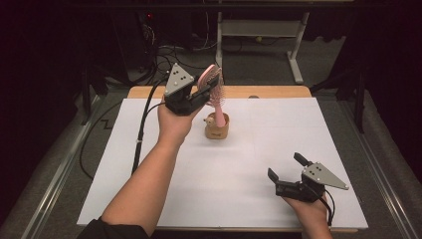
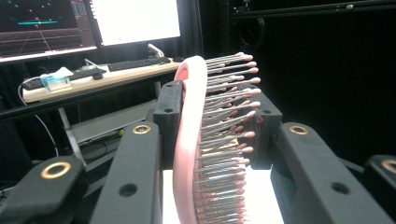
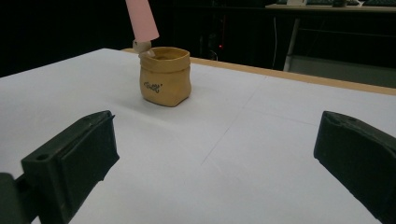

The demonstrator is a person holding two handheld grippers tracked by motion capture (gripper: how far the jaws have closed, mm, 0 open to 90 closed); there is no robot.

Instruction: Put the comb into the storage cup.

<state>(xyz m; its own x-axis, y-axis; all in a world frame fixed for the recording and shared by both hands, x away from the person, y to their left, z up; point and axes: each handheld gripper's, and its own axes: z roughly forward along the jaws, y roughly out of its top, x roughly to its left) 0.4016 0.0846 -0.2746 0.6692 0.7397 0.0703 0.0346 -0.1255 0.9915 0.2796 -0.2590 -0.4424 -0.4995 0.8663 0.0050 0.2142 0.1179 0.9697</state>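
Left claw (image 1: 200,94) clamped on pink hairbrush (image 1: 213,84) head, one jaw on the pink back, other on the bristle side; brush held upright above the counter's (image 1: 278,139) far-middle area, handle end down in tan pouch-shaped holder (image 1: 217,127). Holder stands on white counter near far edge, slightly left of centre. Right claw (image 1: 284,172) jaws wide apart, nothing between them, sitting low near the near-right corner, well apart from holder and pointing toward it. Right gripper view: holder (image 3: 165,76) upright, pink handle (image 3: 141,19) at its rim.
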